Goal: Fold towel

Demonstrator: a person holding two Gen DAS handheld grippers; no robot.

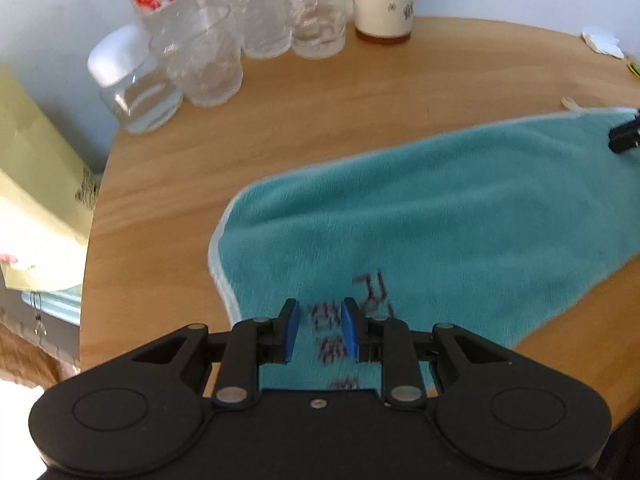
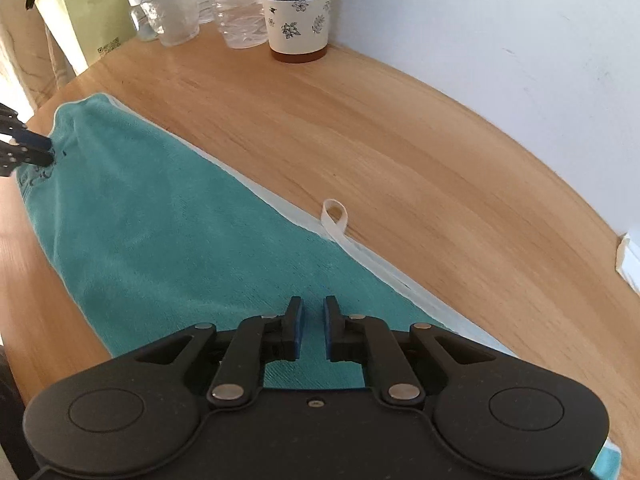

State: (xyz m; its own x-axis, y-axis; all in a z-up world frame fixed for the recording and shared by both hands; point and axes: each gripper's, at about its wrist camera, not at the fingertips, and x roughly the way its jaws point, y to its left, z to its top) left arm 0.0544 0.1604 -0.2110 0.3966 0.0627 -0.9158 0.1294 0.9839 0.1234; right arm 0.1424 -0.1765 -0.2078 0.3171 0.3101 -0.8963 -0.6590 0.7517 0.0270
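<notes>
A teal towel [image 1: 420, 216] with a white border lies flat on the round wooden table [image 1: 300, 112], dark lettering near its left end. My left gripper [image 1: 319, 330] hovers over that lettered end, open, nothing between its blue pads. In the right wrist view the same towel [image 2: 160, 232] stretches away to the left, its white hanging loop [image 2: 334, 216] resting on the wood. My right gripper [image 2: 312, 330] is over the towel's near end, open with a narrow gap and nothing in it. The left gripper's fingers [image 2: 34, 150] show at the towel's far corner.
Several clear plastic bottles [image 1: 248, 8], a glass jar with a white lid [image 1: 136, 84] and a patterned paper cup [image 1: 384, 0] stand at the table's back by the wall. A yellow-green paper bag [image 1: 36, 184] sits off the left edge. Crumpled white tissue [image 1: 602, 40] lies far right.
</notes>
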